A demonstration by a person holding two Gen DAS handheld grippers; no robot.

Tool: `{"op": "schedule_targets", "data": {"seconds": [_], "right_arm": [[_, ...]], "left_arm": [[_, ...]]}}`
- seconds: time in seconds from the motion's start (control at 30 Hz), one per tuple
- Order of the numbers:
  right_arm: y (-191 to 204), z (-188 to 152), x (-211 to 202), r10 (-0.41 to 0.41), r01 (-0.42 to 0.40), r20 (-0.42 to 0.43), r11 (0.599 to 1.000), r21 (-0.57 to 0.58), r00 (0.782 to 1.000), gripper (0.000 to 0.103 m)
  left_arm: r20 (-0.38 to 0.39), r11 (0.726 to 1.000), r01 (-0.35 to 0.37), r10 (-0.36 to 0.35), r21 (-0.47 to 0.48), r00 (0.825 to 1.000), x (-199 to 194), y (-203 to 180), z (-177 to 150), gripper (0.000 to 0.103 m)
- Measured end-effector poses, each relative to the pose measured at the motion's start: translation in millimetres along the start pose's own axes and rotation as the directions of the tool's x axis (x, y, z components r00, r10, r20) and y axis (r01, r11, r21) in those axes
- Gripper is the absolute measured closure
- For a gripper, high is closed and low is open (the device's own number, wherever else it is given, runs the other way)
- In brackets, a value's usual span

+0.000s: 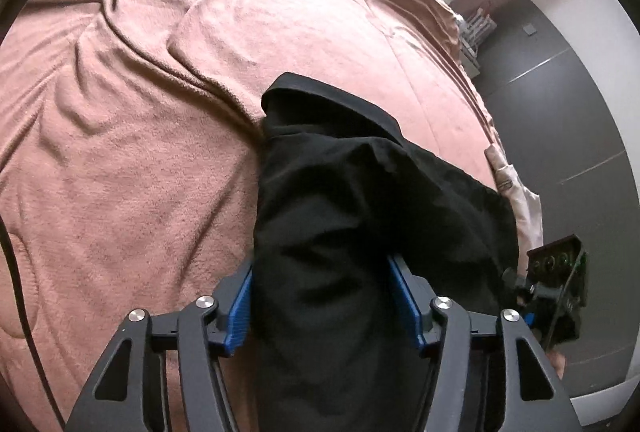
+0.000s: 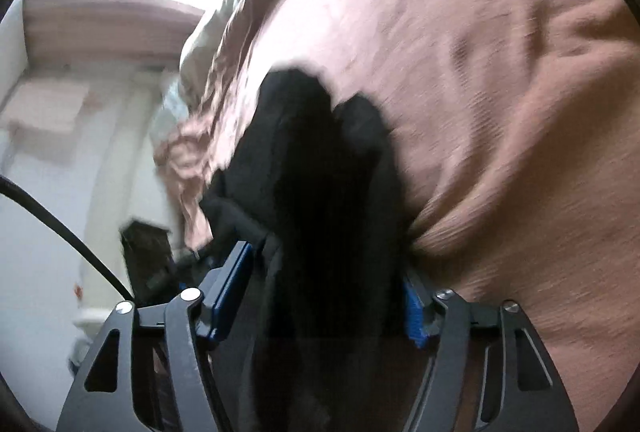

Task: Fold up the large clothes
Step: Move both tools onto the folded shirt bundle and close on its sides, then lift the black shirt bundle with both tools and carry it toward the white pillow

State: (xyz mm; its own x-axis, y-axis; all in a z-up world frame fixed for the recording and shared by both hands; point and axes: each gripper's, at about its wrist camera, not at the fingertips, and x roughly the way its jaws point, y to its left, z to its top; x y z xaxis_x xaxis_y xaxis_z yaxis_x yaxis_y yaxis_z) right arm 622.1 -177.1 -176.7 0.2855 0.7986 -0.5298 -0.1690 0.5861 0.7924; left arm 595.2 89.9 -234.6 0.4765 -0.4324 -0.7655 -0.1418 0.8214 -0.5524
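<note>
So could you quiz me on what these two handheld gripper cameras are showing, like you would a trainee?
1. True or false: the black garment fills the gap between the blue pads of the left gripper.
2. What does the garment lie on? A) a wooden floor B) a pink blanket C) a metal rack
3. What fills the gap of the right gripper?

Key: 1 true. 2 B. 3 the same black garment; that view is blurred, so a firm grip cannot be confirmed.
</note>
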Motion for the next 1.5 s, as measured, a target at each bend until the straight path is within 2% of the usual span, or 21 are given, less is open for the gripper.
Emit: {"op": "schedule_targets", "data": {"seconds": [0.07,0.17,0.23,0.37,0.57,0.8,1.0,1.37,1.5], "right_arm": [[12.3,-4.5,7.2,-0.052,0.052,-0.008,0.998,-0.044,0.999,0.066],[21.8,-6.3,-0.4,-0.047,0.047,0.015,0.998,-0.050,0.999,0.080],[31.6,-9.1,-7.5,-0.052,0.055,0.038,0.995,-0.079,0.998,0.082],[56.2,-21.2,-26.0,-0.065,0.076,0.083,0.987,-0.138,0.994,0.084],[87.1,-60.6,-58.1,-0.030,0.062,0.164,0.980,-0.191,0.986,0.085],[107.3,-105.3,-125.9,0.013,0.056,0.265,0.966,-0.253,0.964,0.085],[115.4,-140.5,-209.1,0.042,0.071,0.352,0.951,-0.302,0.935,0.085],[120.6,-193.6,-334.4,0.000,0.191,0.502,0.925,-0.330,0.865,0.085],[115.2,-201.5,-371.3,-0.026,0.237,0.536,0.914,-0.329,0.844,0.085]], "left_arm": [[0.007,1.000,-0.008,0.008,0.008,1.000,-5.4,-4.9,-1.3,0.053],[0.014,1.000,-0.012,0.012,0.012,1.000,-16.0,-10.7,-1.4,0.063],[0.022,1.000,-0.010,0.009,0.028,1.000,-26.6,-18.7,-1.8,0.068],[0.064,0.998,-0.013,0.009,0.062,0.998,-49.7,-35.8,-6.0,0.070],[0.143,0.995,0.013,-0.027,0.094,0.989,-94.6,-63.4,-18.1,0.072],[0.232,0.984,0.046,-0.086,0.174,0.969,-151.6,-120.0,-33.7,0.073],[0.283,0.967,0.076,-0.147,0.245,0.948,-184.8,-173.4,-48.2,0.073],[0.269,0.940,0.161,-0.245,0.301,0.931,-190.6,-272.6,-81.7,0.073],[0.244,0.929,0.181,-0.267,0.322,0.932,-181.2,-314.9,-97.7,0.073]]}}
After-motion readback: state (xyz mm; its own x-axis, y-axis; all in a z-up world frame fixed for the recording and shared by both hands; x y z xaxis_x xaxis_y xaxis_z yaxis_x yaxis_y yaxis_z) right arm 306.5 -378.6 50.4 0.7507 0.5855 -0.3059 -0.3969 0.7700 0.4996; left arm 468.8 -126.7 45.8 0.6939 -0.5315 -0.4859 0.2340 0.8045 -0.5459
